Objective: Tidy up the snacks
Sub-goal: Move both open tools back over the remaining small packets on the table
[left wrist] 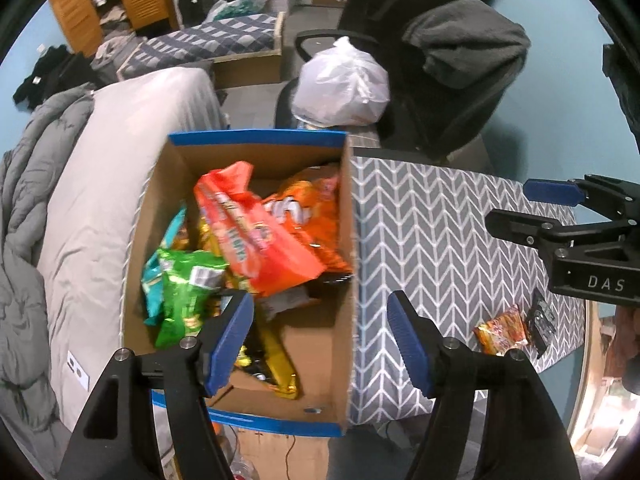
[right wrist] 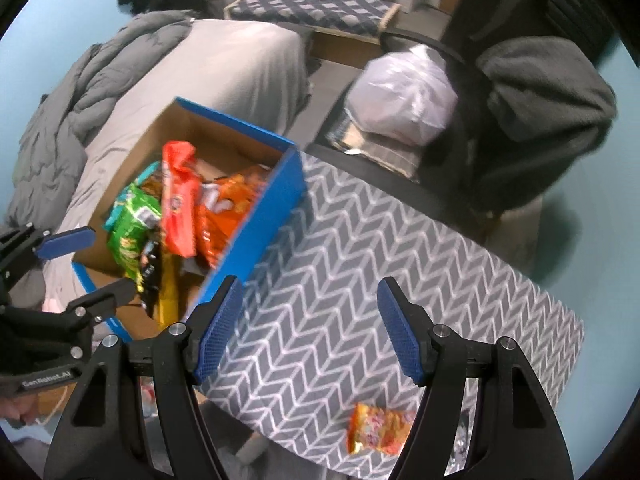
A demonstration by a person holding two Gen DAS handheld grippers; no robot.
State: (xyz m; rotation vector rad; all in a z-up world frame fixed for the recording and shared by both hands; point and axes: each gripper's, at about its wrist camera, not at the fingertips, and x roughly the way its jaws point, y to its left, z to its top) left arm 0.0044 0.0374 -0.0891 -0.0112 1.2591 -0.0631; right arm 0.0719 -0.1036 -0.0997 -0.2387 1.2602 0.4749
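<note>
Snacks are mostly packed: a small orange foil packet [right wrist: 378, 428] and a black packet [left wrist: 540, 318] lie nearest, on the grey chevron-patterned table [right wrist: 360, 280]. Both the left gripper [left wrist: 320, 340] and right gripper [right wrist: 310, 328] hang released, holding nothing. Beyond, the blue-rimmed cardboard box [left wrist: 256, 138] holds bright bags. Next, I judge, comes lowering onto that orange packet.

1. Even, soft indoor light; no hard shadows, no glare.
2. Strong fisheye bending; black vignette at all corners.
3. Right wrist view motion-smeared, snack box [right wrist: 256, 216] and worktop [right wrist: 360, 264] pattern soft.
4. Left wrist view sharper, far room slightly hazy.
</note>
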